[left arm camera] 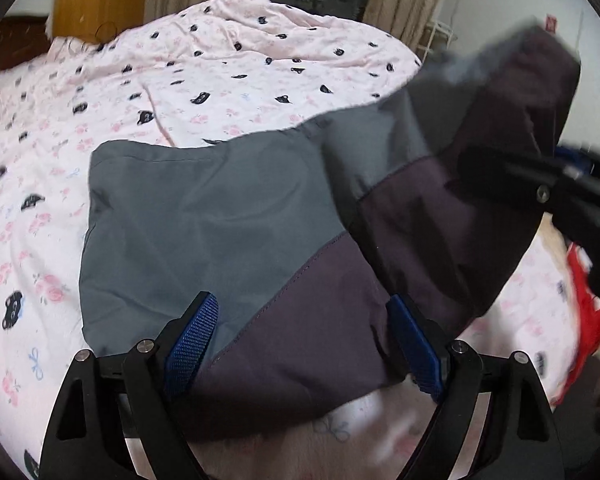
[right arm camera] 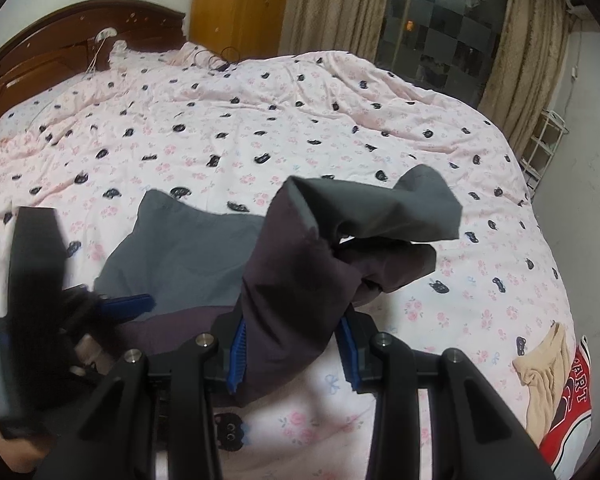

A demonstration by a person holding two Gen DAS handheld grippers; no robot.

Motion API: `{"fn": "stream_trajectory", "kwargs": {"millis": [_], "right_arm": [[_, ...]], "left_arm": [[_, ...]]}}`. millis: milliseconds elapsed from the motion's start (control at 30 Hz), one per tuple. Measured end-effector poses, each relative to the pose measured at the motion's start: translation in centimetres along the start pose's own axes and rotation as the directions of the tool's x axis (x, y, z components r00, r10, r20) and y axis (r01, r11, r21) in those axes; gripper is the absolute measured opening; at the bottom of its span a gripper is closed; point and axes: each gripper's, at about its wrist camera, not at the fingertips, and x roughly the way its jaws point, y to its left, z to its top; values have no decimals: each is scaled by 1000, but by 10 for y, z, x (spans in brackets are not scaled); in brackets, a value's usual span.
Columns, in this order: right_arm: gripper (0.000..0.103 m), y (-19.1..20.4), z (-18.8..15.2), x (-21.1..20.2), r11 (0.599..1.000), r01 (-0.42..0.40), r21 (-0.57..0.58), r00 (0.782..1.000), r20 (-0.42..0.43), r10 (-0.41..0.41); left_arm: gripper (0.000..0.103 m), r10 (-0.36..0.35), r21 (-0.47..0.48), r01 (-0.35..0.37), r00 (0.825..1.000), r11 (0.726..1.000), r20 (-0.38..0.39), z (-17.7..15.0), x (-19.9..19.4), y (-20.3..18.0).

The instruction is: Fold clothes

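A grey and dark purple piece of clothing (left arm camera: 204, 216) lies on the bed (left arm camera: 180, 80), on a pink sheet with little black cats and flowers.

The left gripper (left arm camera: 304, 344) sits at the near edge of the clothing. Its blue fingers (left arm camera: 194, 336) are spread wide apart, with the purple cloth lying between them, not pinched.

The right gripper (right arm camera: 294, 354) holds up one side of the clothing. That part hangs bunched and folded over in the air. I cannot tell how tightly its fingers (right arm camera: 238, 354) squeeze.

A red shirt (right arm camera: 568, 412) and a tan cloth (right arm camera: 544, 380) lie near the bed's edge.
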Motion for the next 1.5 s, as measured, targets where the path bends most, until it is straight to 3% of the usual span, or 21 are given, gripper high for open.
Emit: {"fn": "stream_trajectory", "kwargs": {"millis": [167, 300, 500, 600, 700, 767, 833, 900, 1067, 1200, 1400, 1500], "right_arm": [[39, 13, -3, -1, 997, 40, -69, 999, 14, -39], [38, 12, -1, -3, 997, 36, -71, 999, 22, -35], [38, 19, 1, -6, 994, 35, -106, 999, 41, -31], [38, 30, 3, -9, 988, 28, -153, 998, 59, -19], [38, 44, 5, -11, 976, 24, -217, 997, 73, -9], [38, 53, 6, -12, 966, 23, -259, 997, 80, -2], [38, 63, 6, -12, 955, 21, -296, 997, 82, 4], [38, 73, 5, -11, 942, 21, -335, 997, 83, 7], [38, 97, 4, -6, 908, 13, -418, 997, 77, 22], [38, 117, 2, 3, 879, -8, -476, 998, 55, 39], [39, 150, -13, 26, 800, -17, -600, 999, 13, 31], [43, 166, -23, 39, 748, -18, -663, 1000, -8, 17]], "left_arm": [[84, 3, -67, 0, 999, 998, 35, 6, -25, 10], [85, 80, -159, -64, 992, 985, 99, 13, -52, 41], [85, 60, -262, -76, 996, 962, -68, -1, -18, 74], [85, 51, -268, -66, 997, 961, -64, -6, -13, 72], [84, 18, -336, -34, 999, 941, -49, -7, -21, 84], [84, 106, -327, -102, 994, 940, -4, 1, -41, 91], [85, 206, -306, -182, 978, 934, 45, 10, -61, 98], [85, 265, -301, -234, 962, 924, 68, 14, -73, 108], [84, 243, -425, -211, 970, 880, 20, 7, -69, 149], [84, 256, -490, -212, 966, 846, 24, 8, -71, 166], [84, 262, -579, -189, 964, 793, 45, 7, -81, 197], [84, 237, -603, -153, 970, 783, 62, 8, -80, 205]]}}
